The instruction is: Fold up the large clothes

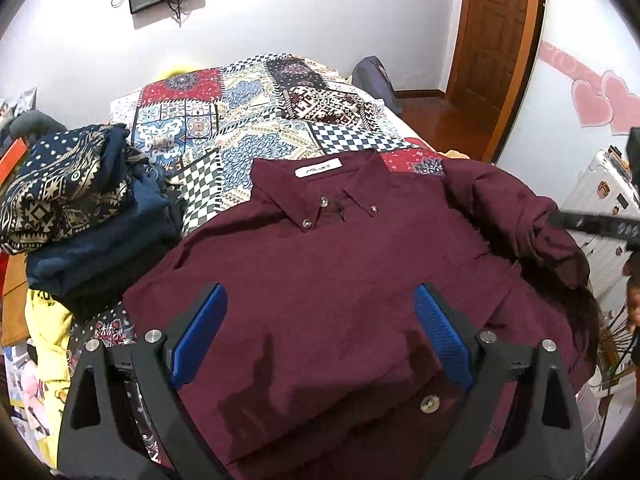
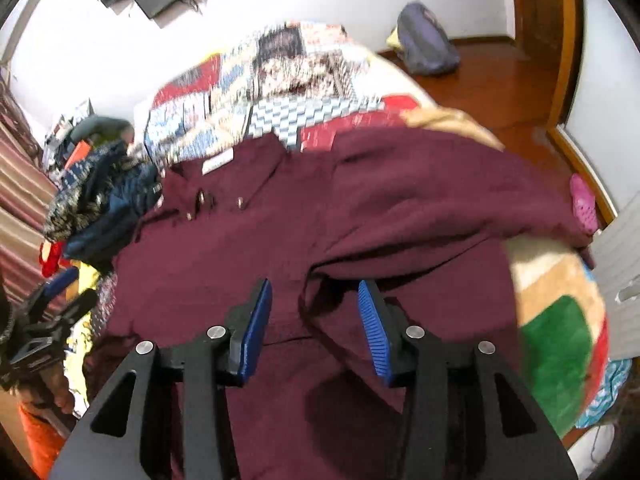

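Left wrist view: maroon shirt (image 1: pixel 340 264) spread front-up on the bed (image 1: pixel 248 120), collar away, buttoned. Left gripper (image 1: pixel 320 336) above the lower front, fingers (image 1: pixel 200 336) spread wide, holding nothing. Judged early in the fold: body laid out, far sleeve bunched at the right side, not yet brought in. Stack of folded dark clothes (image 1: pixel 80 216) just beside the shirt's near shoulder, crowding that side; patchwork cover open beyond the collar.

Right wrist view, blurred: right gripper (image 2: pixel 316 320) above the shirt (image 2: pixel 248 248), fingers (image 2: pixel 372 320) apart, gripping nothing. Sleeve (image 2: pixel 440 208) lying across the chest side, draping toward the bed's edge. Next move likely needs a pinch on that sleeve, then a carry inward. Floor (image 2: pixel 500 76) and pink slipper (image 2: pixel 582 204) past that edge; slack cloth could slide off.
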Action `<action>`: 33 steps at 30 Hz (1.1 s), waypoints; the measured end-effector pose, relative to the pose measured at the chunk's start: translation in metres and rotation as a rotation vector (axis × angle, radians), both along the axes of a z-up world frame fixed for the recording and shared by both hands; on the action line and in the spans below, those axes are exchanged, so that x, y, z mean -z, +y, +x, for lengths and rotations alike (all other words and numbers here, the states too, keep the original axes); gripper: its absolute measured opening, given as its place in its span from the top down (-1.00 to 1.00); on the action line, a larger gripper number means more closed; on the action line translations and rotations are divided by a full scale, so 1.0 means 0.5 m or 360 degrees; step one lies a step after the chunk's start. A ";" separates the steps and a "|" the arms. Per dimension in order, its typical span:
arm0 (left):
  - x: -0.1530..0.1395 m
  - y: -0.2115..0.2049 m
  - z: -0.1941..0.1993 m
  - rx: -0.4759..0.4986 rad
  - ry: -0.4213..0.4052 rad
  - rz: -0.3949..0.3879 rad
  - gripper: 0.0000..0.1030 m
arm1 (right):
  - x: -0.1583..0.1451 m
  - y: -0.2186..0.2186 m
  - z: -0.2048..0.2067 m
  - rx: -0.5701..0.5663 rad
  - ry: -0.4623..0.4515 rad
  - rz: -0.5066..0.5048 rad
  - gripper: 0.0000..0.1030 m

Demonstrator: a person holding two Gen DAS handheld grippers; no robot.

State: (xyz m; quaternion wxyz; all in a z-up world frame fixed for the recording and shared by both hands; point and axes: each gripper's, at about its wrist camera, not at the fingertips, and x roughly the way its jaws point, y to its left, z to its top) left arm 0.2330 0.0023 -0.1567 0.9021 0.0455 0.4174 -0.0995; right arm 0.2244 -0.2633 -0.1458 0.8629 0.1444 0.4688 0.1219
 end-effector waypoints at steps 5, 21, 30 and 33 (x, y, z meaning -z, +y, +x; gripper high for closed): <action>-0.005 -0.021 0.009 0.0015 -0.0016 0.0014 -0.84 | -0.029 -0.082 -0.001 0.0237 -0.0100 0.0077 -0.17; 0.019 -0.042 0.045 -0.0007 0.0045 -0.0002 -0.84 | 0.168 -0.268 0.091 0.0832 0.0235 0.0494 -0.20; 0.026 -0.028 0.048 -0.0039 0.0046 0.0020 -0.84 | 0.169 -0.264 0.117 0.0872 0.0168 0.0437 0.72; 0.020 -0.022 0.041 -0.0040 0.0029 0.0024 -0.84 | 0.109 -0.241 0.115 0.0792 0.0032 0.0287 0.81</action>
